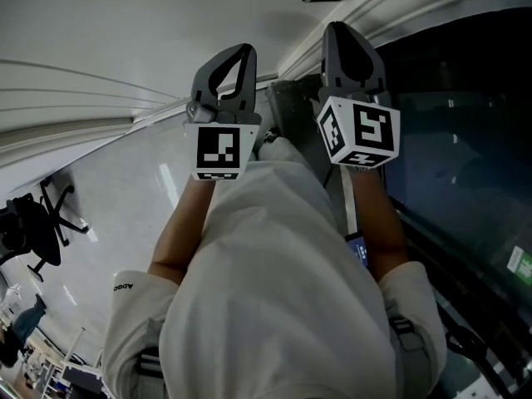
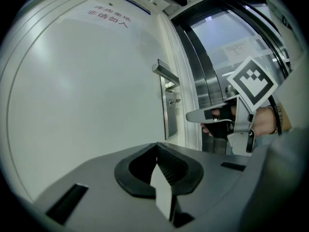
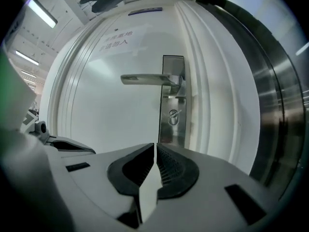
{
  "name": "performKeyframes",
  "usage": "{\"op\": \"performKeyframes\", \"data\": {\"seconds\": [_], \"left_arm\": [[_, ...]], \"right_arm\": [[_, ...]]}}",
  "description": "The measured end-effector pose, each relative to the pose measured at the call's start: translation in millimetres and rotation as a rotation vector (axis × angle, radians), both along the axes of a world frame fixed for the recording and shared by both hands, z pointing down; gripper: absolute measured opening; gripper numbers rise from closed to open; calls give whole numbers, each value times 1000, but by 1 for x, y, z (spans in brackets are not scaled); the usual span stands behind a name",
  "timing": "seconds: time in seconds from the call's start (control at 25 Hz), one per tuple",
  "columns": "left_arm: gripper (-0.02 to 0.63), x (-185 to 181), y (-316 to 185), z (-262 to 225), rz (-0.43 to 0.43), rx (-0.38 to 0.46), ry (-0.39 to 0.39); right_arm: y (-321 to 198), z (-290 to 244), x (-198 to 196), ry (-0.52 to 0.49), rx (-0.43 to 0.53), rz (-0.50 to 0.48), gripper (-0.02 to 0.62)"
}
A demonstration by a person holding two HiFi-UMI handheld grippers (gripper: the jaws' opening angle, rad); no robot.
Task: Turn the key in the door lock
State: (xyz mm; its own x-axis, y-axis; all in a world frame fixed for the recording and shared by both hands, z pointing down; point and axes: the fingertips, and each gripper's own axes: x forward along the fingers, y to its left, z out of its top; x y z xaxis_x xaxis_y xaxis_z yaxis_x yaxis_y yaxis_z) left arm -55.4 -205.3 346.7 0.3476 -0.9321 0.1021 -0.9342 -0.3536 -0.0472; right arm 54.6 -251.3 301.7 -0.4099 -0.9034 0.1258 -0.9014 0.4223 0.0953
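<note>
**A:** Where's the key?

**B:** The small metal key [image 3: 173,115] sits in the round keyhole of the tall brushed-steel lock plate [image 3: 172,132], at the right edge of the plain white door [image 3: 111,110]. It is just below the long silver lever handle [image 3: 145,79], and its head looks tilted, though it is too small to be sure.

**A:** Has either tool got hold of it?

**B:** No. In the right gripper view the grey right tool [image 3: 154,151] has its ribbed black pads pressed together with nothing between them. The key is straight ahead of the tips and clearly apart from them.

**A:** And the other one?

**B:** The grey left tool [image 2: 156,153] is the same: jaws fully closed and empty, pointing at bare door to the left of the lock plate. From the left gripper view the right tool's tip is near the plate, at about the key's height, and not touching it.

**A:** Anything else around?

**B:** A white paper notice with red print [image 3: 115,40] is stuck high on the door. To the right of the door is a dark glass panel in a steel frame [image 3: 273,100]. In the head view both tools are held up side by side by a person in white sleeves, each with its black-and-white marker cube [image 1: 359,131] facing the camera.
</note>
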Motion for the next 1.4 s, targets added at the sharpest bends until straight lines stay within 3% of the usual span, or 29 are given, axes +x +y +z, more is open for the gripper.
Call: {"op": "performKeyframes", "data": {"seconds": [0.28, 0.6, 1.0, 1.4], "left_arm": [[11, -19, 16, 11, -86, -19, -22], [11, -9, 42, 9, -175, -9, -32], [11, 27, 84, 46, -255, -141, -39], [11, 41, 92, 40, -337, -111, -49]], "right_arm": [[26, 40, -23, -67, -64, -122, 5], [58, 58, -27, -120, -108, -298, 5], [79, 88, 22, -103, -181, -332, 5], [83, 104, 43, -89, -187, -392, 5]]}}
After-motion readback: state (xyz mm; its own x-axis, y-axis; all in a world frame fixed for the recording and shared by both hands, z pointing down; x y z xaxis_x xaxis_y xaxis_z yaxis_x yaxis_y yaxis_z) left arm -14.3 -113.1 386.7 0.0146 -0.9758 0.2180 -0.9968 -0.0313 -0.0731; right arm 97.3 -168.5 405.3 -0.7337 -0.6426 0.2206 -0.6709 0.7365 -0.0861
